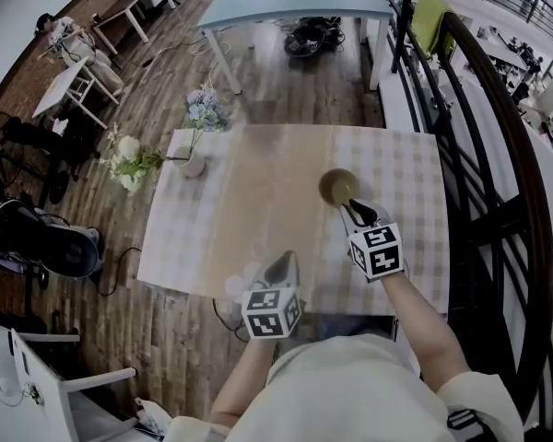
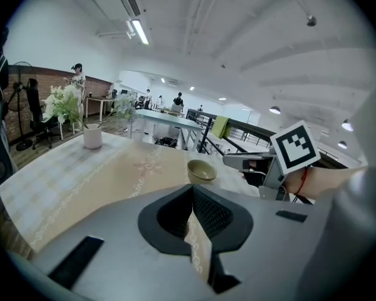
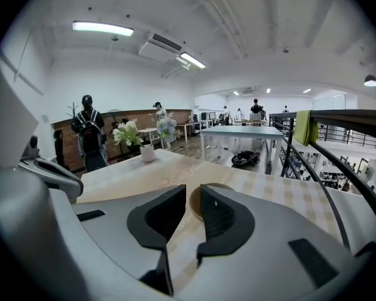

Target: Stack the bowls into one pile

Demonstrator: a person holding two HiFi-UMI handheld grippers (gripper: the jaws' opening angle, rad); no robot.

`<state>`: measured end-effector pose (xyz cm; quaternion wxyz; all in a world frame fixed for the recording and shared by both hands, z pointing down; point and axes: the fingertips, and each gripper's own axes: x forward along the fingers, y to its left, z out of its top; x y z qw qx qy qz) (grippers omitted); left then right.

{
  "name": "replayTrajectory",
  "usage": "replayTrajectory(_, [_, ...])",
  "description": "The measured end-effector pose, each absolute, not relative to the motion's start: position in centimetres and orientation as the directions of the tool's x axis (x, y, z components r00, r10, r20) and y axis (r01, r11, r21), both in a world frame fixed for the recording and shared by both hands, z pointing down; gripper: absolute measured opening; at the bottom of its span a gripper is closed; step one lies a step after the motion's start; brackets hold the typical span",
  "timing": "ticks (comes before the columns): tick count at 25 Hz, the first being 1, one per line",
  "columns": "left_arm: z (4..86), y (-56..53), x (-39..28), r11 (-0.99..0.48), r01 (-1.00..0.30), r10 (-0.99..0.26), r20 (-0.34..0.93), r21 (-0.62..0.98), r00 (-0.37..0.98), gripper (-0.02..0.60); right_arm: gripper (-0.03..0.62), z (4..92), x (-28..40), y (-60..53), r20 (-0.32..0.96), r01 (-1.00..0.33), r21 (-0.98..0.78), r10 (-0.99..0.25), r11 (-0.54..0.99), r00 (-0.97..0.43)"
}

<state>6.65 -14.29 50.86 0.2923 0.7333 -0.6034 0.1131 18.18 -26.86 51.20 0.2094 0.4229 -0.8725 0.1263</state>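
The bowls (image 1: 337, 186) sit as one olive-tan pile on the table (image 1: 405, 168), right of its middle and somewhat nearer the far edge than the near one, at the seam where the beige runner (image 1: 267, 201) meets the checked cloth (image 1: 401, 247). In the left gripper view a second rim line shows under the top one, but how many are nested cannot be told. The top bowl shows nothing inside it. The right gripper (image 1: 348, 208) points at the pile from the near side, with its tips just beside the near rim; whether they touch it cannot be told. Its fingers (image 3: 155, 217) stand a narrow slit apart and grip nothing — only a curve of the bowl's rim shows through the slit, beyond the tips. The left gripper (image 1: 284, 260) hangs over the table's near edge, about midway along it and well apart from the pile. Its fingers (image 2: 214, 213) meet at the tips, with nothing caught between them; only the cloth shows below. Near the far left corner stands a white vase (image 1: 191, 165) holding flowers (image 1: 129, 162) — white and pale blue heads leaning out past the table's left edge.
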Motion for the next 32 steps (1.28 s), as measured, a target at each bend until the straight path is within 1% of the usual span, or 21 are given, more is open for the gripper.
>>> replayTrajectory(7, [50.2, -11.1, 5.4, -0.121, -0.947, -0.827, 0.497, 0.297, 0.262, 0.005, 0.038, 49.5, 16.7, -20.4, 0.427, -0.786, -0.084, -0.69, 0.613, -0.584])
replayTrajectory(15, [49.8, -6.2, 4.7, -0.157, -0.942, -0.831, 0.476, 0.296, 0.288, 0.005, 0.015, 48.6, 16.0, -13.7, 0.394, -0.793, -0.104, -0.707, 0.6, -0.587])
replayTrajectory(22, [51.3, -0.4, 4.4, -0.179, -0.94, -0.837, 0.457, 0.29, 0.3, 0.005, 0.011, 49.8, 15.4, -6.6, 0.367, -0.788, -0.112, -0.711, 0.606, -0.599])
replayTrajectory(32, [49.6, 3.3, 4.3, -0.17, -0.938, -0.845, 0.445, 0.303, 0.297, 0.005, 0.008, 46.8, 14.7, -1.5, 0.337, -0.759, -0.105, -0.695, 0.643, -0.635])
